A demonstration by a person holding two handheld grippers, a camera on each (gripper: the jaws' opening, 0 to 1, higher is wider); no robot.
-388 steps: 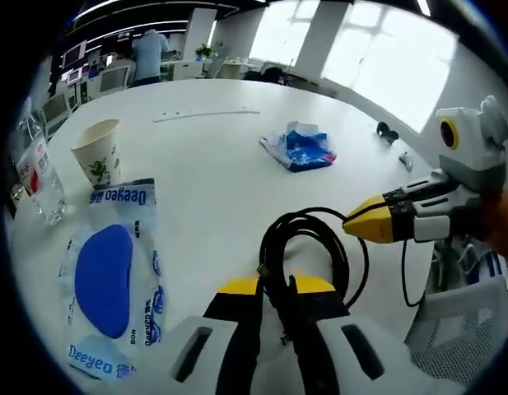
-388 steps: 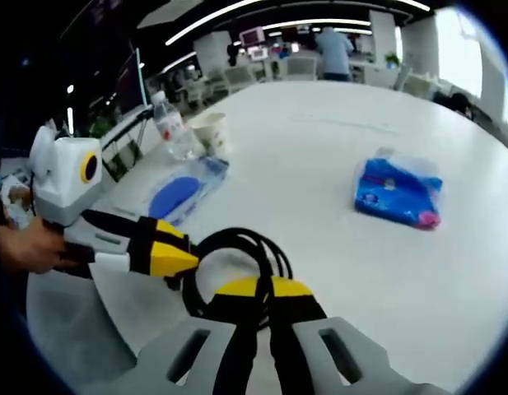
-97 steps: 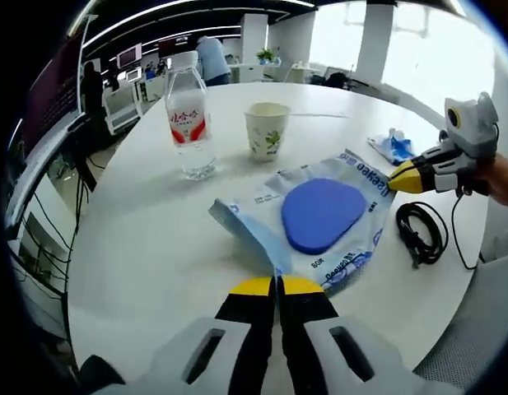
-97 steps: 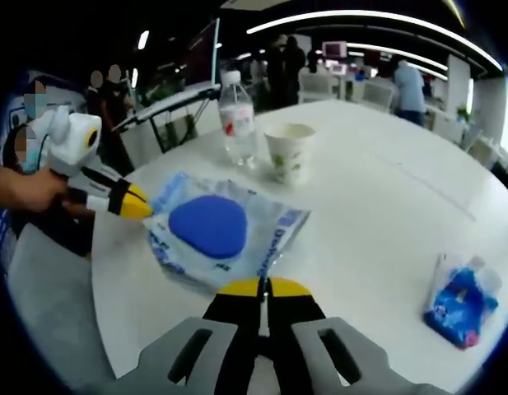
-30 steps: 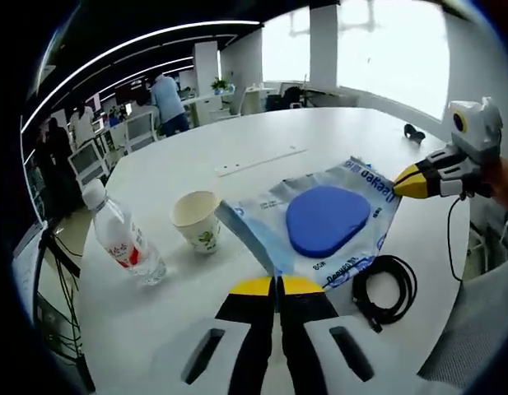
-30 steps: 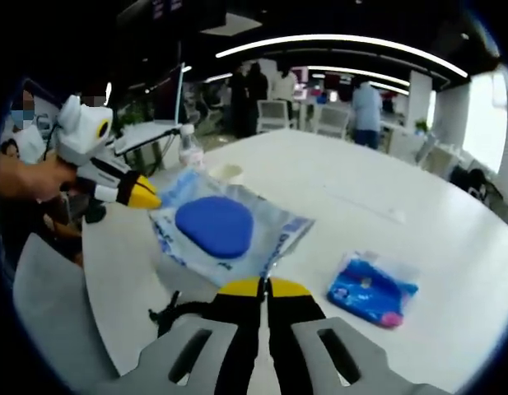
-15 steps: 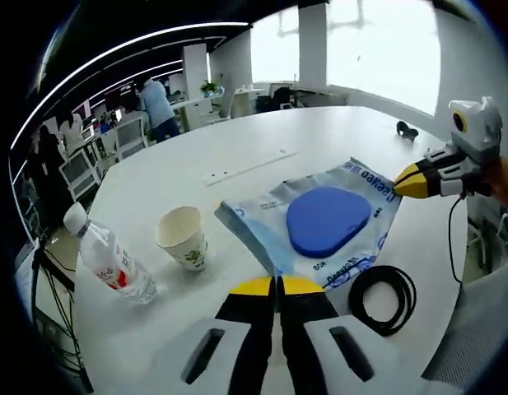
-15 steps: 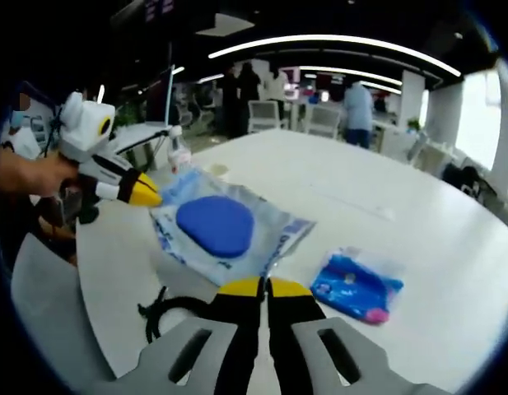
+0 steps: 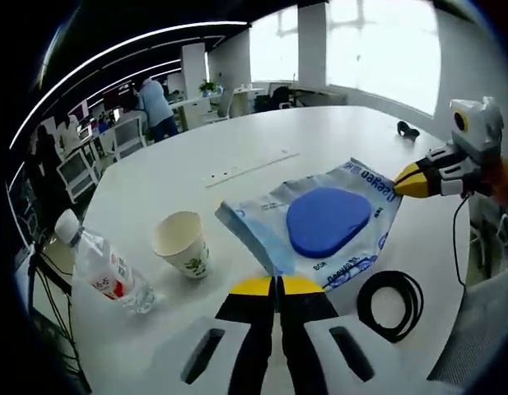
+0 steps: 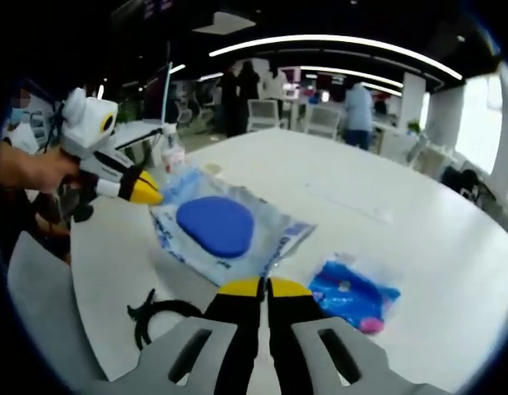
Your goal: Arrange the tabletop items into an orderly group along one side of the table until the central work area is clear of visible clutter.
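Pinching opposite corners, the left gripper [image 9: 276,285] and right gripper [image 10: 266,285] hold the soft, light clear plastic pouch with a blue oval pad [image 9: 323,222] stretched above the white round table [image 9: 237,140]; at nine o'clock the left view adds a paper cup [image 9: 181,244], while at three o'clock the right shows a blue tissue pack [image 10: 348,298].

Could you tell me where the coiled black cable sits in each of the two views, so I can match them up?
Left gripper view: the coiled black cable lies at lower right, on the white table, right of the left gripper.
Right gripper view: the cable lies at lower left, left of the right gripper.
Shared landmark: the Deeyeo wipes pack, held between both grippers, with the cable just beyond its near edge.
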